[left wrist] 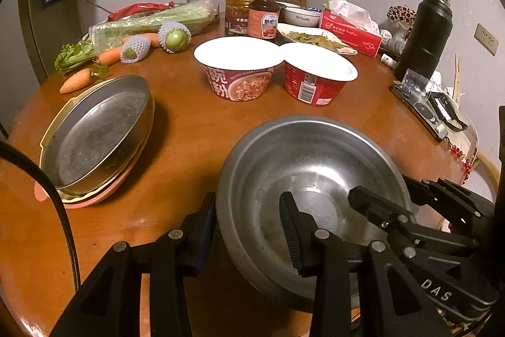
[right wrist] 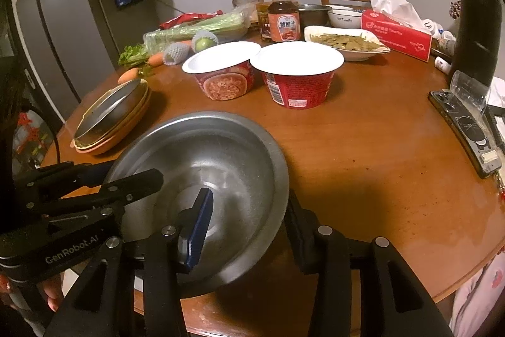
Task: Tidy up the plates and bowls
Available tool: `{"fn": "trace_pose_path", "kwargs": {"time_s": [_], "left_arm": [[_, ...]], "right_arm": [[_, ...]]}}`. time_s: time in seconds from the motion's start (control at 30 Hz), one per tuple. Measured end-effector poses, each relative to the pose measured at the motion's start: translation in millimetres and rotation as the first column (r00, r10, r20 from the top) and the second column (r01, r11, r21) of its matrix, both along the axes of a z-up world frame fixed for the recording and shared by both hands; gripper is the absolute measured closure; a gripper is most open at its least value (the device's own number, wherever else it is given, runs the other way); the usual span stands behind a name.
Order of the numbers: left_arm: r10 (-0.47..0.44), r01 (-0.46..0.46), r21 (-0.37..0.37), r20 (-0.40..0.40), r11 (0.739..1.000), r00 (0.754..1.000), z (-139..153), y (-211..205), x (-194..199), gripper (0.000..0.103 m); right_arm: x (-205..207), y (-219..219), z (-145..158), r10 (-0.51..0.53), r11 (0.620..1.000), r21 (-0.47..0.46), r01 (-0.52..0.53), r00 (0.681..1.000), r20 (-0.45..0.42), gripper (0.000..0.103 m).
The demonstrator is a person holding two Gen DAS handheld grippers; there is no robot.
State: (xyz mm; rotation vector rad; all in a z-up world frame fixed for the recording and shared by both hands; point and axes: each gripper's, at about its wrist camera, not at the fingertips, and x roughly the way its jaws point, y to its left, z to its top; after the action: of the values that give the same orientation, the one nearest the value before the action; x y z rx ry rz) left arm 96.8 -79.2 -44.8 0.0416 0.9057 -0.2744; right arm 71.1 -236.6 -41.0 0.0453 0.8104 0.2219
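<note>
A large steel bowl [left wrist: 312, 179] [right wrist: 214, 160] is at the near edge of the round wooden table [left wrist: 189, 147]. My left gripper [left wrist: 249, 229] straddles its near-left rim, one finger outside, one inside, with a wide gap. My right gripper [right wrist: 246, 223] straddles its near-right rim the same way; it also shows in the left wrist view [left wrist: 394, 210]. Both look open around the rim. A steel plate [left wrist: 94, 131] [right wrist: 110, 109] rests tilted on a stack of yellow and pink plates [left wrist: 94, 195] at the left.
Two sealed instant-noodle bowls [left wrist: 240, 68] [left wrist: 318, 75] stand mid-table. Behind them are a sauce bottle [left wrist: 264, 15], a dish of food [left wrist: 315, 38], a white bowl [left wrist: 301, 15], a tissue box [left wrist: 350, 32], vegetables [left wrist: 126, 30] and a black flask [left wrist: 426, 30]. A phone [right wrist: 467, 128] lies at the right.
</note>
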Motion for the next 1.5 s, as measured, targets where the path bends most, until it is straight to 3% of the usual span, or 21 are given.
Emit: {"fn": "trace_pose_path", "kwargs": {"time_s": [0.4,0.67,1.07,1.5], "left_arm": [[0.058,-0.057,-0.033,0.038,0.998,0.998,27.8,28.0,-3.8,0.061],[0.076,-0.074,-0.044,0.051,0.996,0.996,52.1,35.7,31.8,0.061],[0.118,-0.119,-0.017,-0.048,0.993,0.992,51.2,17.3,132.9,0.06],[0.133,-0.141,-0.036,-0.164,0.989,0.977,28.7,10.6,185.2,0.061]], "right_arm": [[-5.3,-16.1,16.7,-0.039,0.999,0.028,0.037,0.998,0.046,0.056],[11.8,-13.4,42.0,-0.028,0.999,0.031,0.026,0.995,0.098,0.055],[76.6,15.2,55.5,0.047,0.999,-0.017,-0.046,0.995,0.086,0.055],[137.1,18.5,61.2,0.09,0.993,-0.079,-0.086,0.995,0.049,0.055]]}}
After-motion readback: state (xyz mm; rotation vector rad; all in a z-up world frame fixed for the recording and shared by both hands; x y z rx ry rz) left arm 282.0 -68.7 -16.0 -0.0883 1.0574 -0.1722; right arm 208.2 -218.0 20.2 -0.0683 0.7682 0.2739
